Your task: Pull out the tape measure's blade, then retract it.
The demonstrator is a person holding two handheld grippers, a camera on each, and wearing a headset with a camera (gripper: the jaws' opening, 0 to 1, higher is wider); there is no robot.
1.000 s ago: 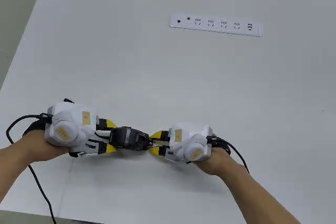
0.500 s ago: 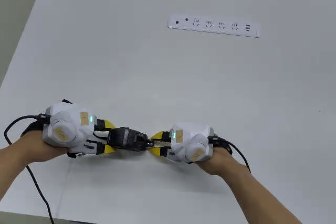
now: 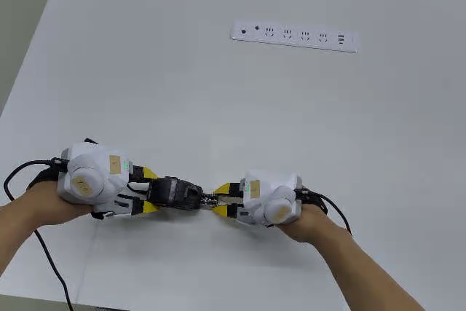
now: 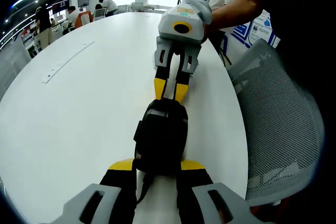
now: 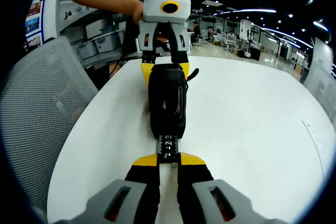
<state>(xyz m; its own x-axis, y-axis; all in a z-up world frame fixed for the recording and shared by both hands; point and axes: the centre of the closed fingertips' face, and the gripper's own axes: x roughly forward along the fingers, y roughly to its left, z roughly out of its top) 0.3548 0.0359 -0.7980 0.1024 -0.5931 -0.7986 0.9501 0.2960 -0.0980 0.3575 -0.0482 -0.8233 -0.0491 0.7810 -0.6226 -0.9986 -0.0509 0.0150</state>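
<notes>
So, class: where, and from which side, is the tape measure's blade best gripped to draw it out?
Take the short stub of blade leaving the black case, end-on from the side away from it, in line with the strip: it runs straight out, so a straight pull suits. The right hand-held gripper holds it so; the left hand-held gripper clamps the case.

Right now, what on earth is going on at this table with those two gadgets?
A person is working a tape measure on a white table, with a tool in each hand. The left tool is clamped on the black case, and the right tool pinches the tip of the blade. Just a short stretch of blade is out. A power strip lies farther back, away from both tools.
</notes>
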